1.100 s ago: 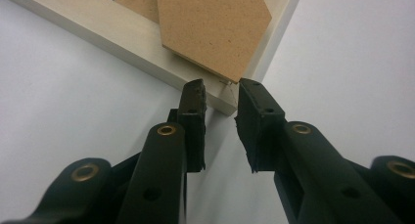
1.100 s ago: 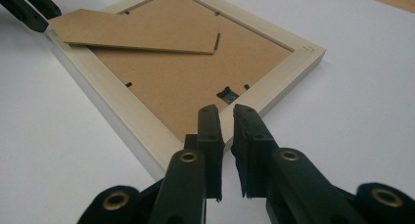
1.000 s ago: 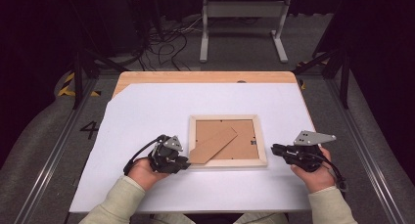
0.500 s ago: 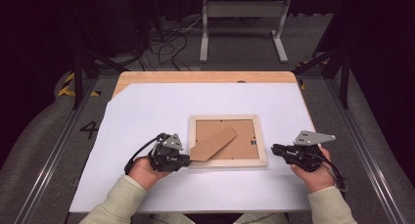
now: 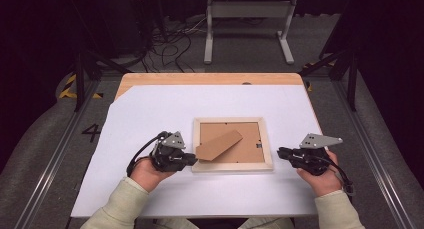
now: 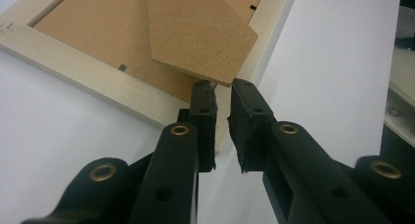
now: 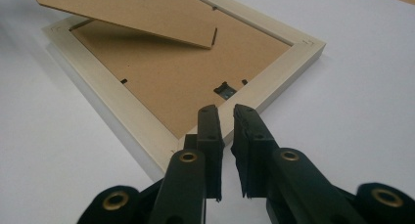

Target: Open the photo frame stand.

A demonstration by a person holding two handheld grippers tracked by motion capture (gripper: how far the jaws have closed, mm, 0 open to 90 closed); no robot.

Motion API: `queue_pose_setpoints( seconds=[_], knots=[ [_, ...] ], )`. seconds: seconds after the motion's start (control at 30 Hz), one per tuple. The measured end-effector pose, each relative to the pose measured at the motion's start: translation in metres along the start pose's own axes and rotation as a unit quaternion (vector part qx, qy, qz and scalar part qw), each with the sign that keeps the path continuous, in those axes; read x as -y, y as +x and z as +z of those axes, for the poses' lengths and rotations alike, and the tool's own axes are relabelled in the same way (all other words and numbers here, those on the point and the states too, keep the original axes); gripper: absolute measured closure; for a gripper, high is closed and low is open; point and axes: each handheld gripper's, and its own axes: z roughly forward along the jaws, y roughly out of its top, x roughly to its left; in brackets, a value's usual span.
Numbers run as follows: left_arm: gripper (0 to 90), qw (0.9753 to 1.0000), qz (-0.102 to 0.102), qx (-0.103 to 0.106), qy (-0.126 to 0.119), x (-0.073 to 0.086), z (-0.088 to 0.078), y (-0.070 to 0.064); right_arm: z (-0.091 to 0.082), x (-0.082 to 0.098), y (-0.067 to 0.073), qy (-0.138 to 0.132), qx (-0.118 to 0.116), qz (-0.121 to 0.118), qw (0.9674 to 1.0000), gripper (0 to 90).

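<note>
Frame (image 5: 232,166), back up, flat between both grippers. Stand (image 5: 218,145): long axis diagonal, pointed end at left gripper (image 5: 192,160), whose narrow jaws have just been closing, unclamped. Right gripper (image 5: 281,152): narrow, empty, at frame corner.

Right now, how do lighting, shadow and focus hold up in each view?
High view: white table sheet evenly lit, surroundings almost black. Left gripper view: easel stand fairly sharp, the near jaws soft. Right gripper view: the raised stand shadows the picture frame backing; no glare, mild blur throughout.
</note>
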Motion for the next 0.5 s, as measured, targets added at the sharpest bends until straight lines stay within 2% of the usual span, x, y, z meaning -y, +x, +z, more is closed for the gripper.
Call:
queue_pose_setpoints(
  seconds=[0.5],
  knots=[
    [81.2,0.9994,-0.005,0.001,-0.033,-0.0099,-0.0079,-0.0001,0.0005,0.0007,-0.001,0.001,0.002,0.002,1.0,81.9]
  ],
)
